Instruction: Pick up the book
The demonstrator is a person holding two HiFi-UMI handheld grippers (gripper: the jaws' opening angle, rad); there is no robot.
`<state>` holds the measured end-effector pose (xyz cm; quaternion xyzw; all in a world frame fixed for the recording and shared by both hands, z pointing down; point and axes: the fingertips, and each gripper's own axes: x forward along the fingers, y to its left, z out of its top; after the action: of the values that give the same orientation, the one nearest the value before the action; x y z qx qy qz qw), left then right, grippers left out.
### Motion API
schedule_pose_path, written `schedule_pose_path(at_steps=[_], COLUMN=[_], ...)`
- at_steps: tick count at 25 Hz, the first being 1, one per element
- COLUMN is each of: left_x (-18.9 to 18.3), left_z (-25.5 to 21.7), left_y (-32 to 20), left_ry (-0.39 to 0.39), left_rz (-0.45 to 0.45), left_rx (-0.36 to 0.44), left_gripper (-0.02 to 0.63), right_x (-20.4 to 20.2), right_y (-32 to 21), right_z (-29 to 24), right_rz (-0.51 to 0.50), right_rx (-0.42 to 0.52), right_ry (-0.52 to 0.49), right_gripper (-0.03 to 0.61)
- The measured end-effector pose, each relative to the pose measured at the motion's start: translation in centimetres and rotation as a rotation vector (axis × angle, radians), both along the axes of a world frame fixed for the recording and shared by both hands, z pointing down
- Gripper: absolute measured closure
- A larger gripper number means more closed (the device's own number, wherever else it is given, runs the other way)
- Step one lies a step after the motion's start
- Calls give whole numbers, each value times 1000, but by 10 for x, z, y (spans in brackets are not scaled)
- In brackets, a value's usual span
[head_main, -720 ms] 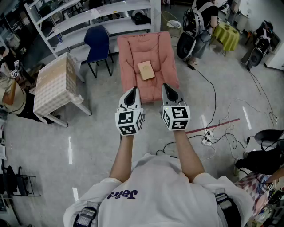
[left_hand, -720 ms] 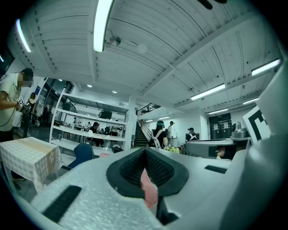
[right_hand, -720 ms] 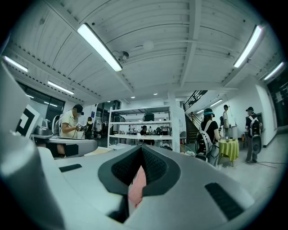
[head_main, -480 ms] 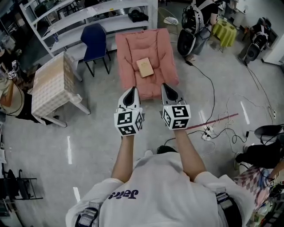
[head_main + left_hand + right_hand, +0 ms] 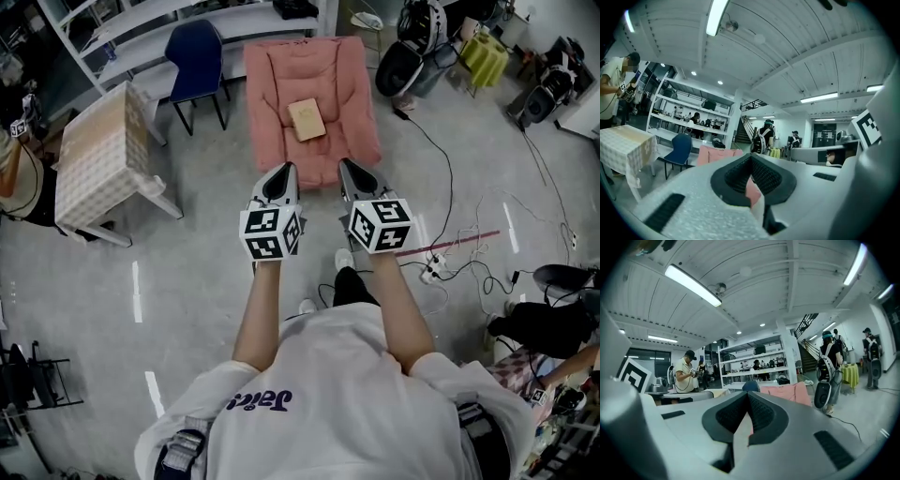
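Note:
A tan book [image 5: 307,119] lies flat on the seat of a pink padded armchair [image 5: 352,122] ahead of me on the floor. My left gripper [image 5: 283,170] and right gripper [image 5: 348,166] are held side by side at the chair's near edge, short of the book. Both are shut with nothing between the jaws. In the left gripper view the pink armchair [image 5: 712,154] shows low past the jaws; in the right gripper view the armchair [image 5: 785,392] shows too. The book is not visible in either gripper view.
A table with a checked cloth [image 5: 94,164] stands at the left, a blue chair [image 5: 194,56] behind it, white shelves [image 5: 178,19] along the back. Cables and a power strip [image 5: 436,272] lie on the floor at the right. People stand by a yellow table [image 5: 487,56].
I have walked forward: the armchair and book have come nearer the grippers, which now reach the chair's near edge. Both grippers stay shut and side by side.

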<state>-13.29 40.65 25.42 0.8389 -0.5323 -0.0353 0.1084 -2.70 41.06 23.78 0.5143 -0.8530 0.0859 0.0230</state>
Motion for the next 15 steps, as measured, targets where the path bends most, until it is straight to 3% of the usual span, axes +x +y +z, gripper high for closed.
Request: schedule_pose_path(at_steps=[6, 15], left_x=[18, 55], left_z=[2, -10], left_y=[-51, -165], left_ry=[-37, 28], left_rz=[16, -22], left_rx=[2, 43], left_gripper=[598, 598], right_x=[16, 62], right_y=[-57, -174], right_z=[3, 3], right_rz=[-37, -56], right_rx=[-73, -12], right_ry=[-102, -76], right_gripper=[568, 568])
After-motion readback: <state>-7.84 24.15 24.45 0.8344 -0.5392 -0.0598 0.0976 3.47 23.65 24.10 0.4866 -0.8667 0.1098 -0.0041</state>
